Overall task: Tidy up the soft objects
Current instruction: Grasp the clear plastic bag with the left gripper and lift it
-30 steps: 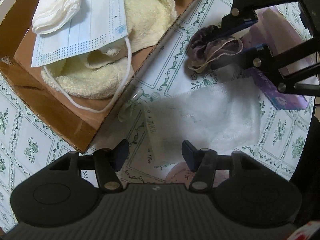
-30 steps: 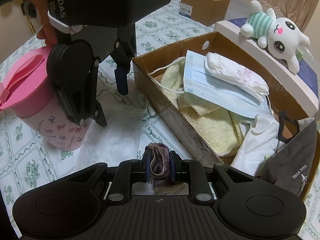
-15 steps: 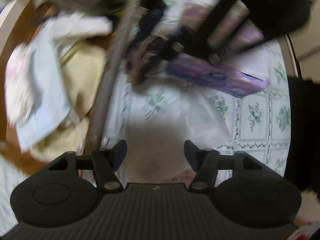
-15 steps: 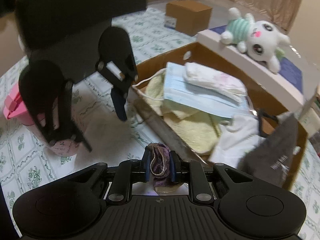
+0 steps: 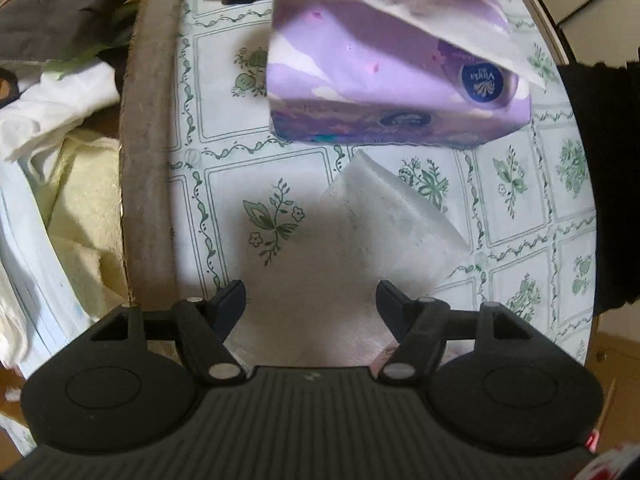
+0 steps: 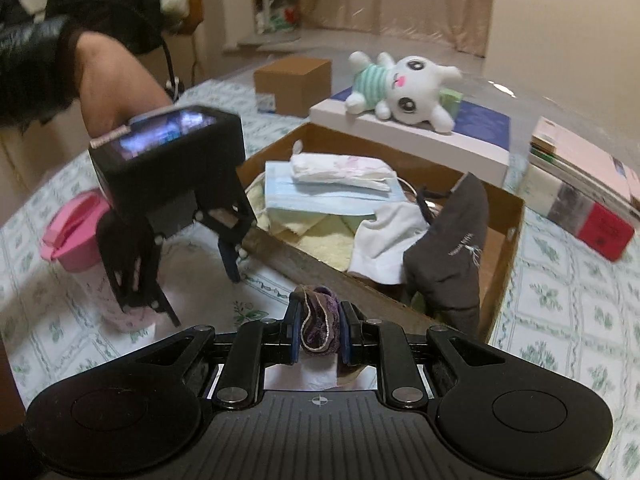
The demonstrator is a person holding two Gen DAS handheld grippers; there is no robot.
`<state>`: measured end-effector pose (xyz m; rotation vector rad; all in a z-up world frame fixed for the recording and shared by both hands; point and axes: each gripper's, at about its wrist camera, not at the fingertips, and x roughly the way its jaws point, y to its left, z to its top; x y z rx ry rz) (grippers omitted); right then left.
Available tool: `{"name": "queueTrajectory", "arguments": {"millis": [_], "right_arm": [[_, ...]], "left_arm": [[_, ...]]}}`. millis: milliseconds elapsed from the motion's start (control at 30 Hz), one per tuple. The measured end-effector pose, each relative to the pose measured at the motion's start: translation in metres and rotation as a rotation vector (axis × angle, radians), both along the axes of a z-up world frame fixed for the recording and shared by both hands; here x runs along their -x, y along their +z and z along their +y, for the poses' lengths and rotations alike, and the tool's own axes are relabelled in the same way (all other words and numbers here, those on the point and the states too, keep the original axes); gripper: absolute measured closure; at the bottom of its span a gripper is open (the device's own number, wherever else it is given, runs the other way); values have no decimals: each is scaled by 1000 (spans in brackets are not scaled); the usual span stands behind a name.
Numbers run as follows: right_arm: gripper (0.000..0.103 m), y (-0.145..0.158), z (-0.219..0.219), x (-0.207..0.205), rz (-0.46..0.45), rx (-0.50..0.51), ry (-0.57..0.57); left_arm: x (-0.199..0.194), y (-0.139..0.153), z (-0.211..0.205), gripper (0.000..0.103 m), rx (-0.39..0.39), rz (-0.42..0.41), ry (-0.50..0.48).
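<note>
My right gripper (image 6: 320, 311) is shut on a purple scrunchie (image 6: 319, 330) and holds it above the table, just in front of the cardboard box (image 6: 502, 248). In the box lie a blue surgical mask (image 6: 320, 196), a white pad (image 6: 340, 168), a yellow towel (image 5: 84, 200), a white cloth (image 6: 384, 236) and a grey mask (image 6: 452, 248). My left gripper (image 5: 311, 294) points straight down over a white tissue sheet (image 5: 380, 220) that lies flat on the table. Its jaws are opening and nothing is between them.
A purple tissue box (image 5: 380, 92) stands beyond the sheet, beside the box wall (image 5: 148, 160). A pink lidded cup (image 6: 76, 224) stands at the left. Behind the box are a plush rabbit (image 6: 400, 92), a small cardboard box (image 6: 292, 84) and stacked books (image 6: 580, 184).
My left gripper has rolled and slid along the box wall toward the tissue box, its jaws wider. My right gripper has risen with the scrunchie, nearer the box.
</note>
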<state>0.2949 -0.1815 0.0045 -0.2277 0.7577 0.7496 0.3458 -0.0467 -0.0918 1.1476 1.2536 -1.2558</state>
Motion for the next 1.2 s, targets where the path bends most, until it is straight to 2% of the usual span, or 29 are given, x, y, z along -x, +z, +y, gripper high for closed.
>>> {"name": "queueTrajectory", "arguments": {"millis": [33, 67, 100, 167, 233, 267, 333, 367, 467, 567, 667, 767, 900, 933, 1000, 1033, 1100, 1200], "right_arm": [[84, 0, -2, 2, 2, -12, -6], [84, 0, -3, 4, 1, -22, -10], [84, 0, -3, 6, -2, -26, -13], [84, 0, -5, 10, -4, -36, -20], [84, 0, -5, 10, -8, -40, -27], [84, 0, -6, 10, -10, -43, -33], [84, 1, -8, 10, -12, -47, -41], [84, 1, -9, 10, -14, -49, -46], [84, 5, -11, 11, -19, -58, -55], [84, 9, -11, 14, -29, -56, -54], [84, 14, -12, 16, -38, -59, -66], [84, 21, -13, 20, -47, -73, -77], [84, 33, -13, 33, -77, -92, -86], [84, 36, -12, 36, -85, -96, -88], [84, 43, -14, 44, -109, -105, -95], [84, 46, -14, 47, -119, -109, -98], [84, 50, -17, 55, -136, -122, -109], [84, 56, -19, 70, -167, -134, -127]], "left_arm": [[1, -2, -3, 37, -3, 3, -1], [0, -2, -5, 43, -6, -2, 4], [-1, -3, -6, 59, -9, -17, 9], [-3, -7, -6, 77, -44, -31, 19], [2, -11, -5, 78, -60, -50, -11], [4, -11, -5, 83, -57, -53, -9], [6, -8, -5, 100, -49, -61, -2], [6, -6, -5, 103, -44, -84, 5], [9, 0, -2, 103, -19, -107, 33], [13, 12, 0, 103, -1, -71, 37], [22, 22, -5, 103, -6, -70, 24], [28, 35, -12, 96, 4, -86, 52], [36, 61, -10, 94, 65, -182, 191], [39, 71, -9, 90, 95, -206, 258], [51, 86, -5, 76, 160, -258, 354], [61, 91, -3, 74, 186, -292, 391], [81, 98, -1, 64, 214, -373, 463], [119, 94, 0, 60, 248, -492, 543]]}}
